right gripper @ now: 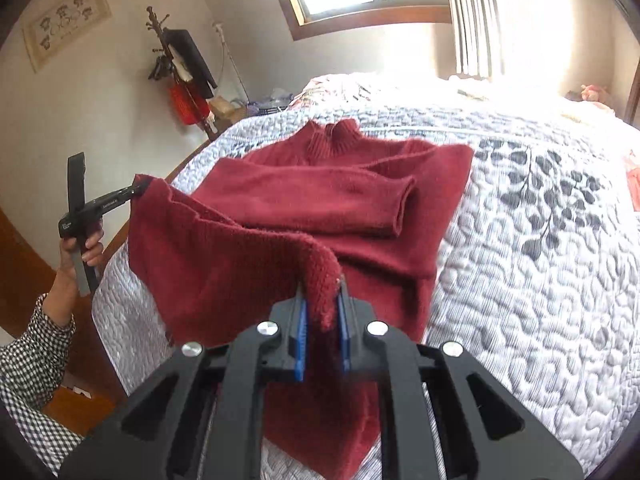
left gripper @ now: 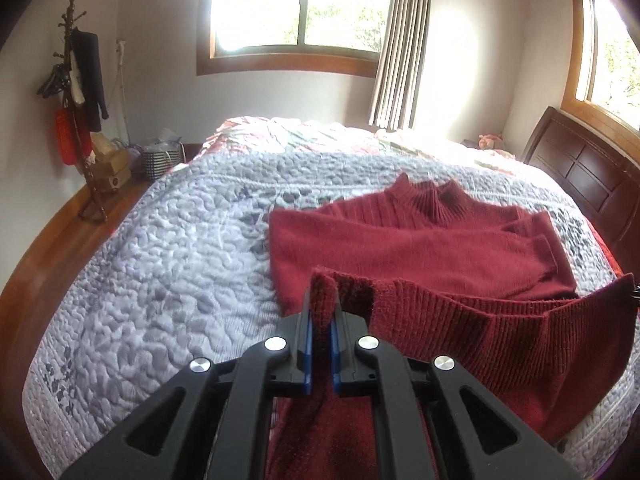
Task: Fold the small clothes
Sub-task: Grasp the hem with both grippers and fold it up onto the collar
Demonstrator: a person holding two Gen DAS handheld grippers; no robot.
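Left wrist view shows my left fingers (left gripper: 322, 320) clamped on one hem corner of the red sweater (left gripper: 400, 248); in the right wrist view my right fingers (right gripper: 322, 312) are clamped on the other corner. The sweater lies on the bed (left gripper: 160, 240) near its foot edge, sleeves crossed over the chest, collar toward the far side, hem lifted between my two grips. I judge the knit soft, limp and fairly light; it will sag and stretch, so the ribbed hem corners are the right places to hold.
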